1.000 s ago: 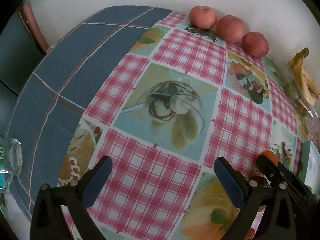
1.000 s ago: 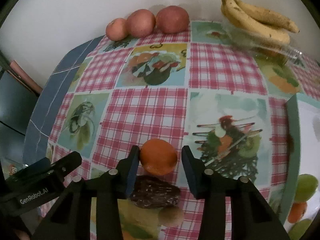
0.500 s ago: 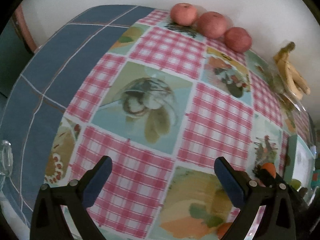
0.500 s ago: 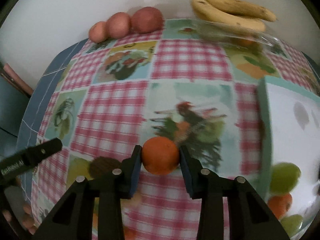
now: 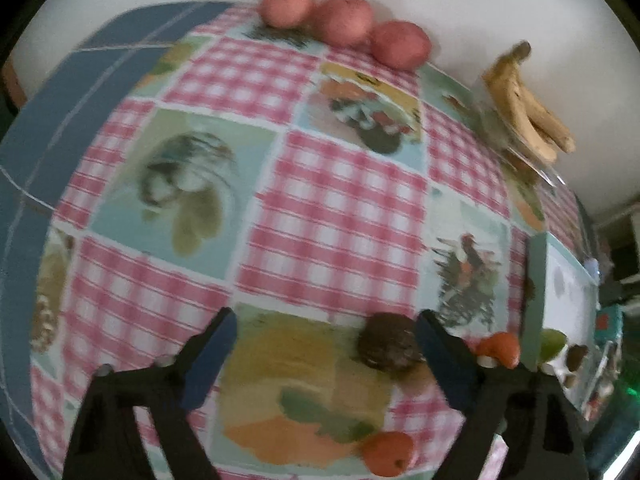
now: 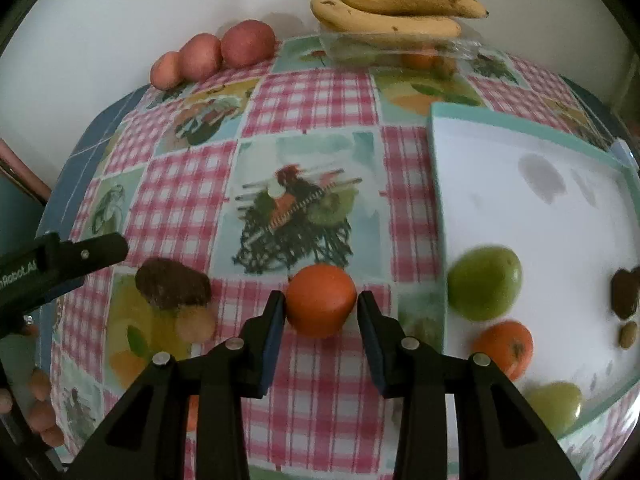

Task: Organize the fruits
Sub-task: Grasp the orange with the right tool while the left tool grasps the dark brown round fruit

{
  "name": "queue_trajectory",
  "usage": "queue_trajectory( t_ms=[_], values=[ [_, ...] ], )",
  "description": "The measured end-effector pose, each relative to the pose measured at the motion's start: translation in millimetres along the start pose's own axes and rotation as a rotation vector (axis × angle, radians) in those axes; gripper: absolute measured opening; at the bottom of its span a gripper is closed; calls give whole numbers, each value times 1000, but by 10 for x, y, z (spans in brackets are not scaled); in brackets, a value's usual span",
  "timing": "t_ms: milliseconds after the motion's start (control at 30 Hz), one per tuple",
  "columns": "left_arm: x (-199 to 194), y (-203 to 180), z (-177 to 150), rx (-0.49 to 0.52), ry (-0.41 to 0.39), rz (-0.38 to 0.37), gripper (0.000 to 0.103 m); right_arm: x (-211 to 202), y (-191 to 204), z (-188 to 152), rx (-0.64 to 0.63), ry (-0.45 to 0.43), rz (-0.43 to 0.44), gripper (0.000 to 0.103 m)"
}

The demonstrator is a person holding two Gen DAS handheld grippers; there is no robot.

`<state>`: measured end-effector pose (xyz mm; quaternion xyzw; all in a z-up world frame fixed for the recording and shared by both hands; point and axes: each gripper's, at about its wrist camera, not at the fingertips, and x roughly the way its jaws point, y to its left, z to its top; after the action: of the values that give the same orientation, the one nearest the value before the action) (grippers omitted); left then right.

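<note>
Right gripper (image 6: 320,310) clamps an orange (image 6: 321,300) above the checked tablecloth (image 6: 320,120), just beside the left rim of the white tray (image 6: 436,152). Left gripper (image 5: 324,344): jaws wide, closing, not yet touching the dark brown fruit (image 5: 386,344) lying between them by the right finger. Three apples (image 6: 208,56) and bananas (image 6: 392,12) line the surface's far edge.

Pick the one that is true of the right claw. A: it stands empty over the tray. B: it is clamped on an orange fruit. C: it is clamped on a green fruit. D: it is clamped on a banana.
B: the right claw has both pads pressed on the orange fruit, short of the white tray.
</note>
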<state>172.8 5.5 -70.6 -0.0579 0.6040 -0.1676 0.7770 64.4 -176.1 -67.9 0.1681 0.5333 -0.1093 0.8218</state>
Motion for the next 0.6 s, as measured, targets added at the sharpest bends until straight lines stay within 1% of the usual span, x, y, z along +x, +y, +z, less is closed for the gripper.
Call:
queue_trajectory(
  t_ms=[100,200,267,333,467,533,600],
  values=[
    [54,-84,-42,6,22,-36,83,-2,-87,-25,43,11,36,39],
    [116,-122,-81,-13,44,-61,82,-24,-139,-39,65,7,51,39],
    [136,-148,-98,-12,45,-58,78,-21,-158,-37,75,8,65,39],
    [132,-181,-102,-2,36,-41,68,-11,-167,-42,76,12,75,39],
    [135,-178,-115,-43,34,-75,59,28,-136,-39,77,25,84,39],
    [139,-160,-119,-69,40,-111,49,31,-150,-33,85,28,93,39],
    [136,-150,-128,-86,46,-136,45,31,-168,-28,95,28,101,39]
  ],
)
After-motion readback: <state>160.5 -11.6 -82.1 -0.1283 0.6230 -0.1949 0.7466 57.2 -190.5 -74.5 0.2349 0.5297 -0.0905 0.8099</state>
